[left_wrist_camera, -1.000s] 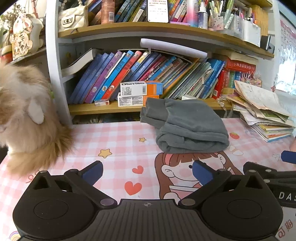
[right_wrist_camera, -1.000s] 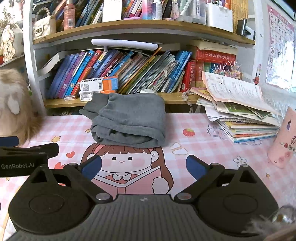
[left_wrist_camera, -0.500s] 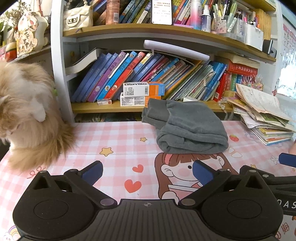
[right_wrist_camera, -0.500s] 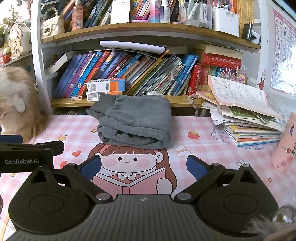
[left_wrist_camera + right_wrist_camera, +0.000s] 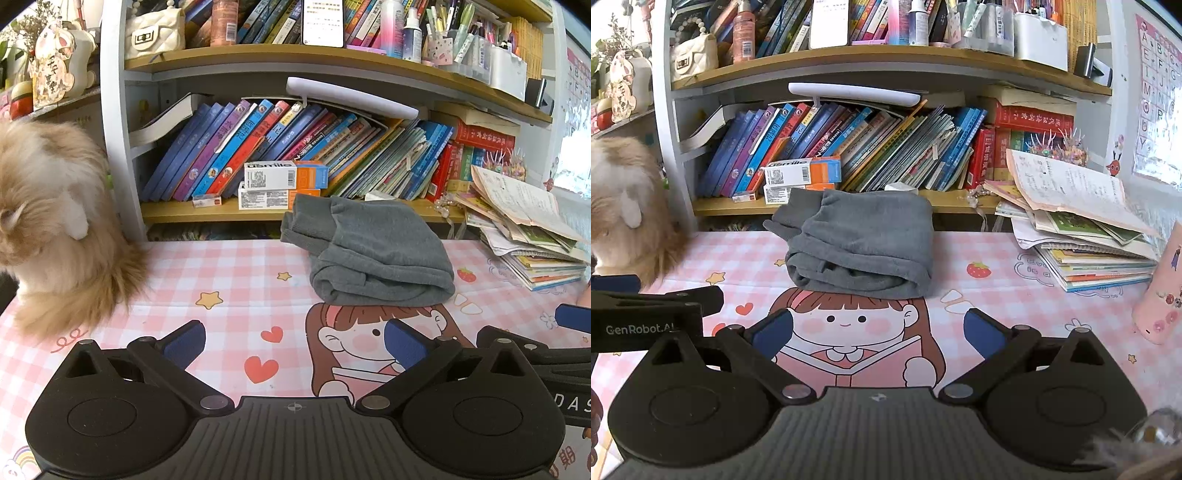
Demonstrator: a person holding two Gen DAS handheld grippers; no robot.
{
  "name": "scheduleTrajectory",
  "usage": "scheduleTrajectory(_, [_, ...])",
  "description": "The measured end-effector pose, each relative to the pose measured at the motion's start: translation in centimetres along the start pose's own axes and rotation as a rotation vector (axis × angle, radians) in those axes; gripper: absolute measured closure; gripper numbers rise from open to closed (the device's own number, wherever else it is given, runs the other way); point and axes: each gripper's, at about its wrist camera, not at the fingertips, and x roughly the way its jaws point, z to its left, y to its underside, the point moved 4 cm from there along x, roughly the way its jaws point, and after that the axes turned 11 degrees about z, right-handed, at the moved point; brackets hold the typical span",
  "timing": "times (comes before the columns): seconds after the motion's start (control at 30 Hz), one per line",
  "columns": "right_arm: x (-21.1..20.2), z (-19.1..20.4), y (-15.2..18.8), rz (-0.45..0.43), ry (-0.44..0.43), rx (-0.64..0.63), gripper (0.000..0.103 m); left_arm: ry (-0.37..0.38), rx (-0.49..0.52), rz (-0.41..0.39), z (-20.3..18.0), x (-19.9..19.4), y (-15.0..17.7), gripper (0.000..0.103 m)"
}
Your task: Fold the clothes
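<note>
Hovering low over the near edge of the surface (image 5: 229, 288), the left gripper (image 5: 293, 341) has its blue pads spread wide and holds nothing. The right gripper (image 5: 878, 332) sits just beside it, also near the front edge, jaws spread and empty. Each shows in the other's view as a black arm at the side of the frame.

Beyond both, toward the far edge of the surface, lies the grey garment (image 5: 860, 243). It is already a compact bundle, rolled fold facing the grippers, its back resting against the lower shelf (image 5: 945, 201). A loose cuff or sleeve end sticks out at its far left corner.

The fold looks largely done; what may remain is tidying that stray end or squaring the bundle.

Risks from here, as I judge them:
- A pinch at the rounded front fold could catch only the top layer, and lifting that would unroll the bundle.
- Reaching for the far left end brings a gripper close to the boxes (image 5: 801, 173) on the shelf; a careless sweep could knock them down.
- The furry animal (image 5: 48, 221) at the left edge of the surface sits near the left gripper's path; if it moves, it could be bumped or drag the cloth.
- The book pile (image 5: 1082, 236) at the right edge leans loosely, and a wide swing of the right gripper could topple it.
</note>
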Motion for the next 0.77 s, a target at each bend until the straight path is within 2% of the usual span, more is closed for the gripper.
scheduleTrajectory(0.33, [0.17,0.08,-0.04,0.002,-0.006,-0.002,0.003,-0.012,0.010,0.003,-0.05,0.06,-0.01,0.000])
scheduleTrajectory(0.77, [0.46,-0.09,-0.09,0.007,-0.004,0.004,0.003,0.014,-0.014,0.020,0.20,0.38,-0.11,0.000])
